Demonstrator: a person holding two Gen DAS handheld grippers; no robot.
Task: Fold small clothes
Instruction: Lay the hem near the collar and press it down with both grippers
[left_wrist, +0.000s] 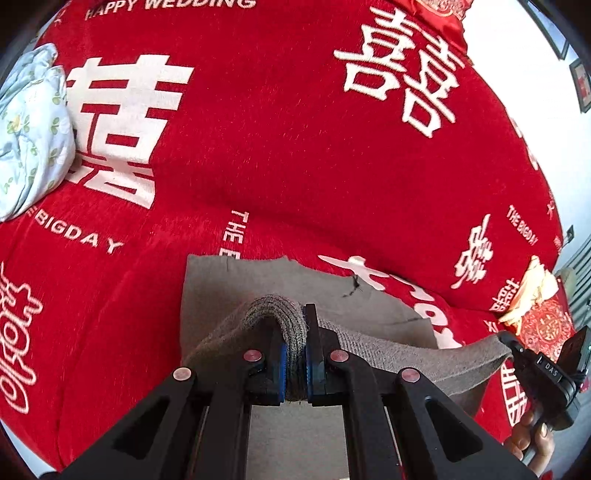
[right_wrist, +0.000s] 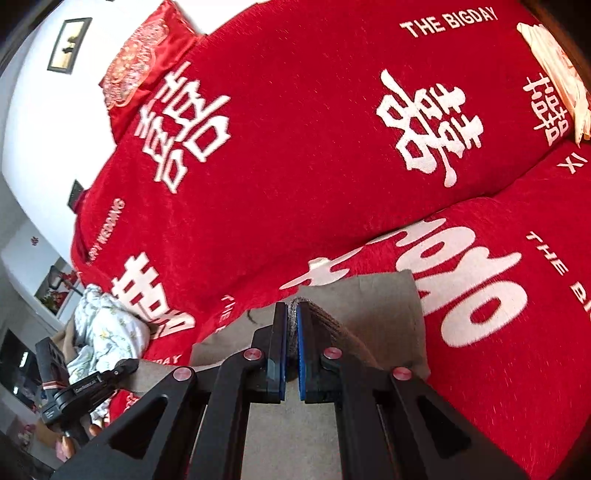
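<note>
The left gripper (left_wrist: 295, 354) points forward and down toward twelve o'clock in its own view, its two black fingers with blue pads (left_wrist: 281, 373) pinched tight on a bunched edge of grey cloth (left_wrist: 280, 321). The right gripper (right_wrist: 292, 350) is pitched down more shallowly, its blue pads (right_wrist: 301, 354) likewise closed on a thin fold of the same cloth, and in the left view it shows at about four o'clock, held by a bare hand (left_wrist: 532, 439) whose fingers wrap its handle. In the right view the left gripper appears at about eight o'clock, with fingertips (right_wrist: 68, 448) of the hand holding it just visible beneath.
</note>
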